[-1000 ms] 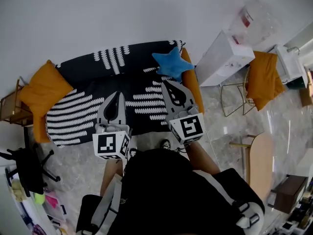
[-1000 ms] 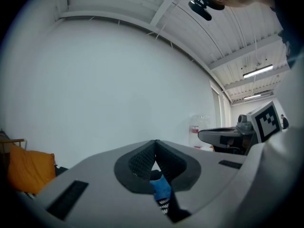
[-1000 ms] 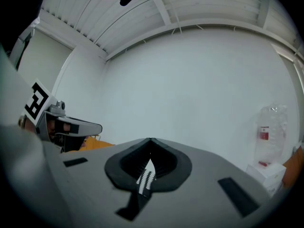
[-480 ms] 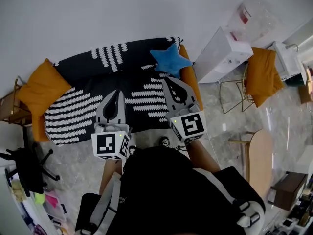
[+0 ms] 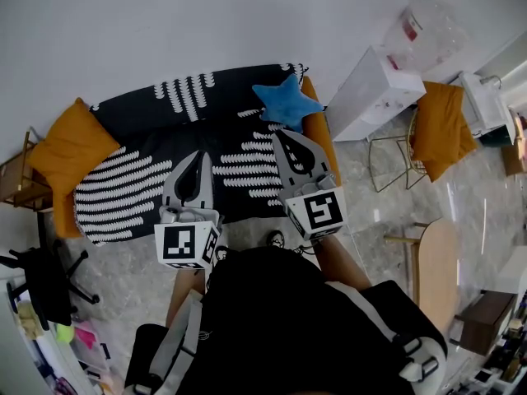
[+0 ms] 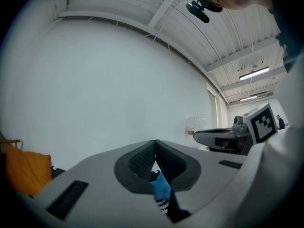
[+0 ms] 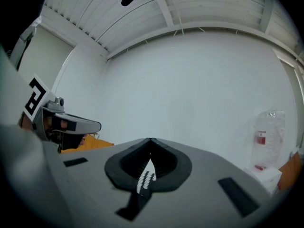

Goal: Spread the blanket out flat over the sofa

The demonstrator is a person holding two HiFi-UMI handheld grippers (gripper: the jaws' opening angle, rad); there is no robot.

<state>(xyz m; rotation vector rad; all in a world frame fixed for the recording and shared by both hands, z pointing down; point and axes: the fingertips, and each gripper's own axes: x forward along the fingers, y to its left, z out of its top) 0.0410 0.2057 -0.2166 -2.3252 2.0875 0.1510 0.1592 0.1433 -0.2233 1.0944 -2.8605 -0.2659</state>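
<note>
The black blanket with white dashed stripes lies spread over the sofa's seat and back. On its left end rests an orange cushion, and a blue star cushion sits at its right end. My left gripper hovers over the blanket's front middle, shut and holding nothing. Over the seat's right part, below the star, my right gripper is likewise shut and holding nothing. In the left gripper view the jaws meet at the tip. The right gripper view also shows closed jaws, with a sliver of blanket behind them.
A white box stands right of the sofa, with a clear plastic bag behind it. An orange cushion rests on a wire chair. A round wooden table is at the right, a black office chair at the left.
Both grippers stay shut and almost still over the blanket. The head view has shifted slightly, so the sofa sits a little further left and up.
</note>
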